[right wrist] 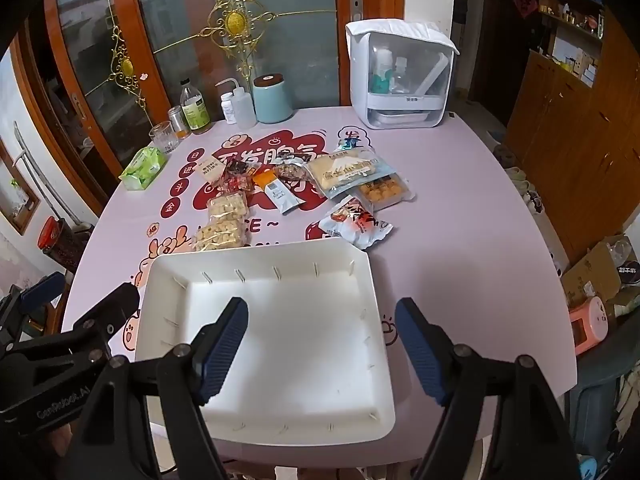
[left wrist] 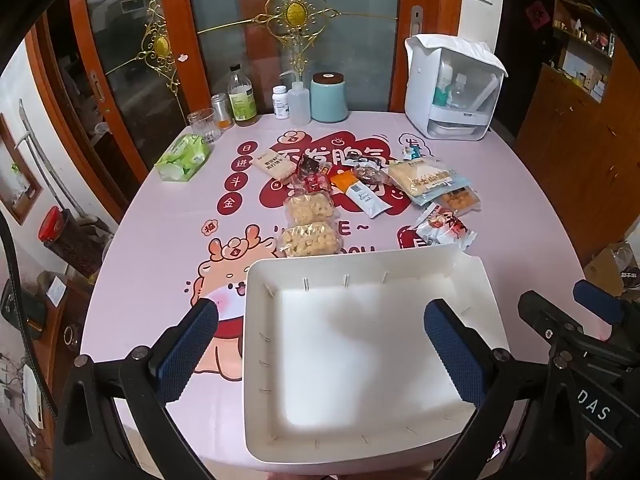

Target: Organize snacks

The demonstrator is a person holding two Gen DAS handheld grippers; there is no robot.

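Left tool (left wrist: 320, 336): spread wide and gripping nothing, hovering over the near left part of the white tray (left wrist: 256, 320); one blue pad hangs over the pink cloth, the other over the tray floor.
Right tool (right wrist: 320, 344): also released, nothing between its pads, poised above the tray's right half; one pad over the tray floor, the other just outside its right wall.
Each other: the right tool shows at the right edge of the left camera (left wrist: 576, 312), and the left tool peeks in at the left of the right camera (right wrist: 84, 300), so the two sit side by side.
White tray: at the near edge of the counter (right wrist: 460, 220), nothing inside, only small slots along its walls.
Snacks: all out on the counter beyond the tray, none in it.
Puffed-snack packs (left wrist: 310, 224): two clear packs one behind the other, the nearer one touching the tray's far rim.
Red-and-white packet (left wrist: 444, 228): just past the tray's far right corner.
Big pale bag (right wrist: 348, 174): lying across a pack of orange biscuits (right wrist: 384, 192).
Middle cluster: an orange-and-white sachet (left wrist: 360, 192), small red wrapped sweets (left wrist: 310, 180), a beige packet (left wrist: 276, 166).
Back of the counter: green tissue pack (left wrist: 184, 156), glass tumbler (left wrist: 204, 124), bottles (left wrist: 242, 98), teal canister (left wrist: 329, 96), white appliance (left wrist: 452, 88).
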